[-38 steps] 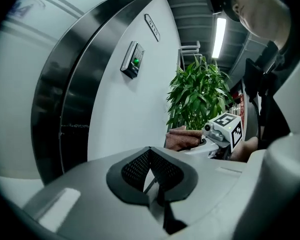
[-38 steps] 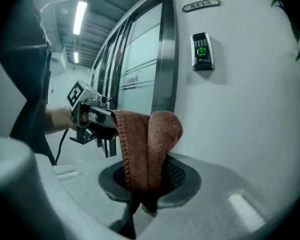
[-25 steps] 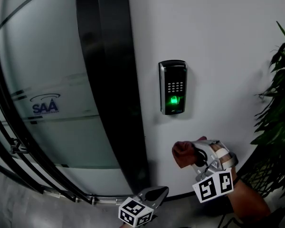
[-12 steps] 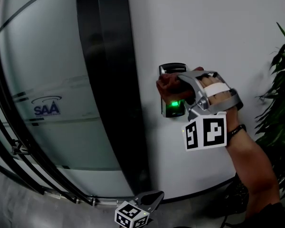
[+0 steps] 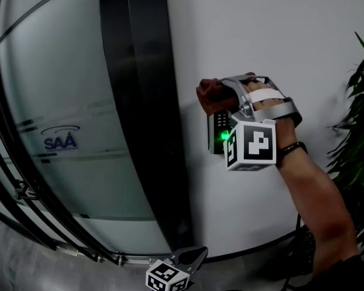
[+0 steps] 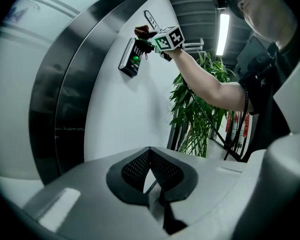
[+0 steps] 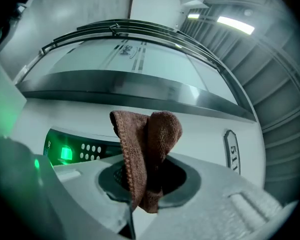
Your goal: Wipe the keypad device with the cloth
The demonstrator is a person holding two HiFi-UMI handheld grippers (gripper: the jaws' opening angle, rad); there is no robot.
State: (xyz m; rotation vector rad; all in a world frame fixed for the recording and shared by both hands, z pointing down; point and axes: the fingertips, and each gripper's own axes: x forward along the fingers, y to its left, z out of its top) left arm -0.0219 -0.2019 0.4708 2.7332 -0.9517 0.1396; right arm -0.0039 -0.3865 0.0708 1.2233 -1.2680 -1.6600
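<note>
The keypad device is fixed to the white wall, with a green light glowing on its lower part. My right gripper is shut on a brown cloth, which it holds against the device's top and so hides the upper half. In the right gripper view the cloth sticks up from the jaws, with the keypad device just to its left. My left gripper hangs low near the wall's foot, shut on nothing. Its own view shows the keypad device and cloth far above.
A black curved column runs beside frosted glass with a blue logo to the left of the device. A leafy plant stands at the right. The person's forearm reaches up to the device. A number plaque is on the wall.
My right gripper has risen with the cloth from below the keypad device to its top edge. The left gripper has stayed low, almost still.
</note>
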